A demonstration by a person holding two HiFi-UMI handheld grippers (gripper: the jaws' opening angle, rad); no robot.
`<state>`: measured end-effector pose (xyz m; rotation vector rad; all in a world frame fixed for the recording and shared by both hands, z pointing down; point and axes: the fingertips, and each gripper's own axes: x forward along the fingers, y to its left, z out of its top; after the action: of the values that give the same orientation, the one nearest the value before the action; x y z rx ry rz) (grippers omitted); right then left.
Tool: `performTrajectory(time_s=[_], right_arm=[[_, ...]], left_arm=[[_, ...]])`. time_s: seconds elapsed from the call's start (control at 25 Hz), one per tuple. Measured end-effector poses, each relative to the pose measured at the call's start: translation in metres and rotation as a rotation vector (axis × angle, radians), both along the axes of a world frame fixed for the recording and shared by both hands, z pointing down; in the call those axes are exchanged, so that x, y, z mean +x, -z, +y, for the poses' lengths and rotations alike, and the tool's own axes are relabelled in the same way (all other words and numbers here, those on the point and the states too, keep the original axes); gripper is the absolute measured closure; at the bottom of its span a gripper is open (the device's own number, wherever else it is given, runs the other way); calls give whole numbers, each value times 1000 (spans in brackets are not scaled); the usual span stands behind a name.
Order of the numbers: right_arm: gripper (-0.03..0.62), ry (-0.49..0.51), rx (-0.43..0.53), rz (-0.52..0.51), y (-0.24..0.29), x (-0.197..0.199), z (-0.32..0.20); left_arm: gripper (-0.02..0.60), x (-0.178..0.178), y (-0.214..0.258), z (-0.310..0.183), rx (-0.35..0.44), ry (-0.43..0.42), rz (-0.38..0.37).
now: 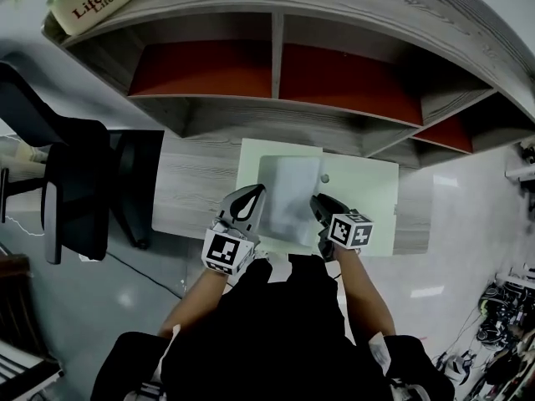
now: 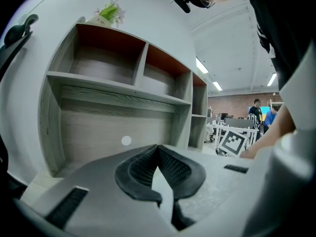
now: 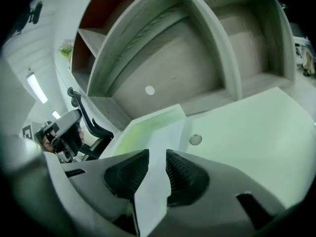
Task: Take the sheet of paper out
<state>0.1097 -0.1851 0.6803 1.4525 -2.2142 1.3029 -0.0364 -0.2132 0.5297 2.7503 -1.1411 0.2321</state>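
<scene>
Sheet of paper point(image 1: 290, 197) lay flat on pale green mat point(image 1: 368, 182) on tabletop point(image 1: 192, 190), below shelf unit point(image 1: 276, 65). Right hand-held gripper point(image 3: 157, 156) released: jaws apart, paper edge between them, pads not pressing. Left hand-held gripper point(image 2: 158, 149) clenched, tips together, beside paper's left edge.

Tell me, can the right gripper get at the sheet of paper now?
Probably yes: the right gripper has its jaws apart right at the edge of the sheet of paper, and nothing covers the sheet or stands between.
</scene>
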Motion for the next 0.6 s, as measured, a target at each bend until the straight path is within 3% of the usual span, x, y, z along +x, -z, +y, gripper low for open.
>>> performTrajectory(time_s=[0.24, 0.6], right_arm=[[436, 4, -148, -89, -24, -6, -5], [434, -6, -288, -116, -46, -9, -7]], left_arm=[[575, -13, -4, -6, 4, 22, -18], [575, -26, -5, -14, 1, 58, -16]])
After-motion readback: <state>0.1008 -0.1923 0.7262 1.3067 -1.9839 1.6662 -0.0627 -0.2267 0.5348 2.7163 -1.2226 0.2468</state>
